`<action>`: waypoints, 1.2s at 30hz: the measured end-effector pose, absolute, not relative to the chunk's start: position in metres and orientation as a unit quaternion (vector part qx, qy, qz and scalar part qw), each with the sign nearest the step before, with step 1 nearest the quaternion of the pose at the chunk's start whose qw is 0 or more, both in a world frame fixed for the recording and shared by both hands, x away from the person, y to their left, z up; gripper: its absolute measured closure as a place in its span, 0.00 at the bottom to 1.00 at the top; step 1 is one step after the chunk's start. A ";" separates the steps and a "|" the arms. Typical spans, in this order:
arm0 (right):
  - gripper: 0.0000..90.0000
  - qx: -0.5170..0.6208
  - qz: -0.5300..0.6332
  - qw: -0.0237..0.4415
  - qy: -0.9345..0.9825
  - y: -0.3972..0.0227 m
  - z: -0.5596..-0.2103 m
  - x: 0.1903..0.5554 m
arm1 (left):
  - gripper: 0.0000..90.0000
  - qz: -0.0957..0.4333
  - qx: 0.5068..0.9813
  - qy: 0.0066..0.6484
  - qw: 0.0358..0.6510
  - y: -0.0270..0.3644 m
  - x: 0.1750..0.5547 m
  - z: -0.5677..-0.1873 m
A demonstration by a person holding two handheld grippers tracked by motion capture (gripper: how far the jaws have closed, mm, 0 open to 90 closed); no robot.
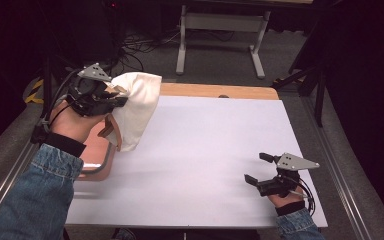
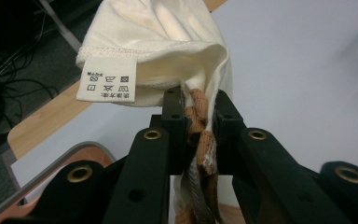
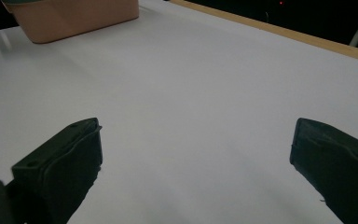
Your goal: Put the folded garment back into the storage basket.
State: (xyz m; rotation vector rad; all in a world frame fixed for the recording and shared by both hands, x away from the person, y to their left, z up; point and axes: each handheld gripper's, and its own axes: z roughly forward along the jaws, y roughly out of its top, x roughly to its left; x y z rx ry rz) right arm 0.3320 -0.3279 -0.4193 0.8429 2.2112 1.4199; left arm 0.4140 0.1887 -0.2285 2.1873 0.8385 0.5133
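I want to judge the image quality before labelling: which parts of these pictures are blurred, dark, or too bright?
High view: the surroundings of the white table are nearly black, and the salmon-pink plastic basket looks smeared. Left gripper view: the cream cloth garment and its care label are sharp, the near jaws soft. Right gripper view: the near black jaws are out of focus, the tabletop evenly lit, without strong glare.

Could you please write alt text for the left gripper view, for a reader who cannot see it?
The left gripper is shut on a bunch of cream cloth with orange-brown trim, holding it above the white table. A white care label hangs from the cloth's hem, and the rim of a pink basket shows at lower left.
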 end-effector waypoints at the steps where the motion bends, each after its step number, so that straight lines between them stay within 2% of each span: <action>1: 0.03 0.300 0.505 0.190 0.787 -0.328 -0.419 0.332 | 0.89 0.201 0.849 0.327 0.362 0.191 0.414 -0.228; 36: 0.03 0.301 0.500 0.187 0.790 -0.325 -0.421 0.333 | 0.88 0.214 0.838 0.391 0.316 0.266 0.402 -0.230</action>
